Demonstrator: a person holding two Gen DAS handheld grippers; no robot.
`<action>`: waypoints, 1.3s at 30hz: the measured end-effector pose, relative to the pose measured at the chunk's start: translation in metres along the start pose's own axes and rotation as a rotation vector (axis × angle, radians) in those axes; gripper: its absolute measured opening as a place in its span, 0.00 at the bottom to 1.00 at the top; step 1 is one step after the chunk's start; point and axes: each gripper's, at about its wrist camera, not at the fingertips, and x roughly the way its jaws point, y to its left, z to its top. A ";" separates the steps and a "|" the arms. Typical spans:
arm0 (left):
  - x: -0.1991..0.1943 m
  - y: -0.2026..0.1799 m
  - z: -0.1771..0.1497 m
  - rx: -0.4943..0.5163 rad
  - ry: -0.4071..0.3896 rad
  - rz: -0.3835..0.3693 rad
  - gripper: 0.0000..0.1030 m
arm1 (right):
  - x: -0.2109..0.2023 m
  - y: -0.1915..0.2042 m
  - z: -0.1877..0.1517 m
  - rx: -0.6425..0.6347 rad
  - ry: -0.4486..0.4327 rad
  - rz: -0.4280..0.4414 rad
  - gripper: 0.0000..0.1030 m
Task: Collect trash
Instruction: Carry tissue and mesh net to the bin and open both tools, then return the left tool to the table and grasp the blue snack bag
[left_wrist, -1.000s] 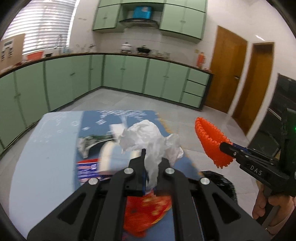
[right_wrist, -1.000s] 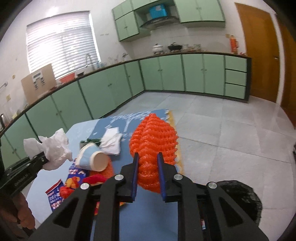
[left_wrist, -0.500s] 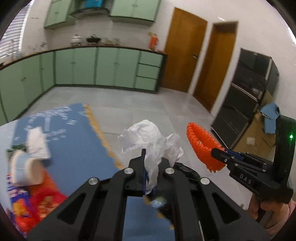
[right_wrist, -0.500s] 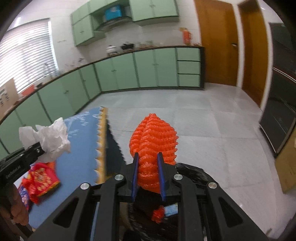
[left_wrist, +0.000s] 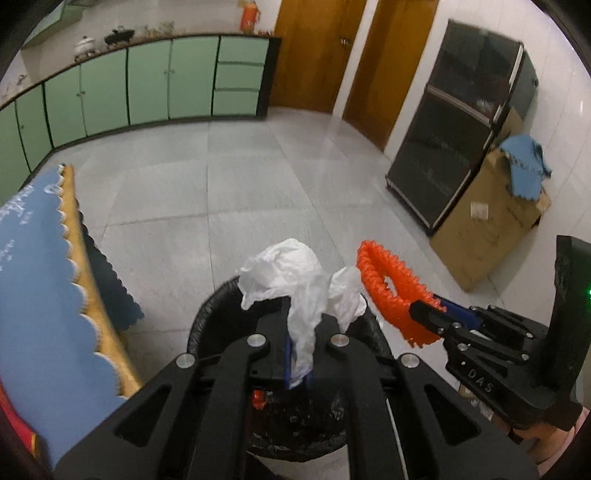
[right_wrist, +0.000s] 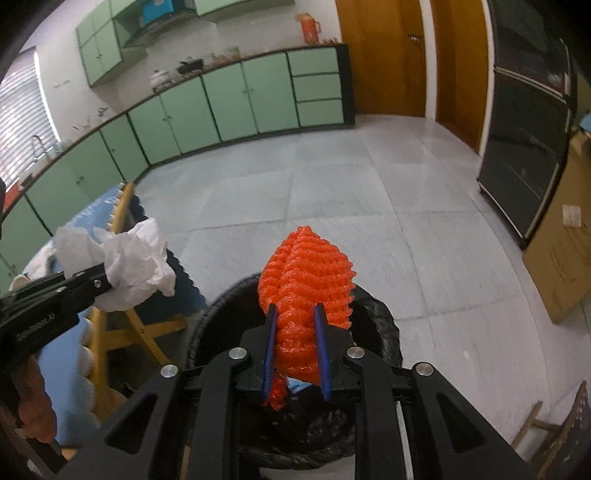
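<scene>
Both grippers now hang over the black-lined trash bin (left_wrist: 295, 424), where a second ago they were above the blue-clothed table with its cup, wrappers and tissue in plain sight. The view has swung to the right: the window and upper cabinets have slid out of the left wrist view, and the doors and dark cabinet have come in.

Nearest, the left gripper (left_wrist: 299, 354) pinches the tail of a crumpled white tissue (left_wrist: 288, 280) between its blue pads. Its jaws have just been opening a little, yet the tissue is between them and the pads appear to press on it. The wad stands up above the bin's far rim. The right gripper (right_wrist: 295, 354) is clamped on an orange foam net (right_wrist: 306, 280), its pads squeezing the net's lower part; the net rises over the bin's mouth. In the left wrist view the right gripper comes in from the right, net and tissue almost touching. Inside the bin a scrap of orange and other litter show dimly.

To the left, the table edge (left_wrist: 74, 295) with its scalloped blue cloth and wooden frame runs close beside the bin. Beyond the bin the grey tiled floor (left_wrist: 240, 184) lies open all the way to the green base cabinets (left_wrist: 166, 81) and wooden doors (left_wrist: 314, 55). On the right, a dark glass-fronted cabinet (left_wrist: 461, 129) and a cardboard box (left_wrist: 487, 229) with a blue cloth (left_wrist: 524, 166) on top stand against the wall, well apart from the bin.
</scene>
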 end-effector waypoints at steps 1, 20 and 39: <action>0.005 0.001 -0.002 -0.001 0.014 0.002 0.08 | 0.003 -0.002 -0.001 -0.002 0.010 0.001 0.19; -0.099 0.040 0.004 -0.088 -0.192 0.134 0.57 | -0.044 0.039 0.027 -0.073 -0.119 -0.002 0.74; -0.283 0.185 -0.122 -0.366 -0.315 0.755 0.71 | -0.071 0.253 0.012 -0.377 -0.238 0.386 0.94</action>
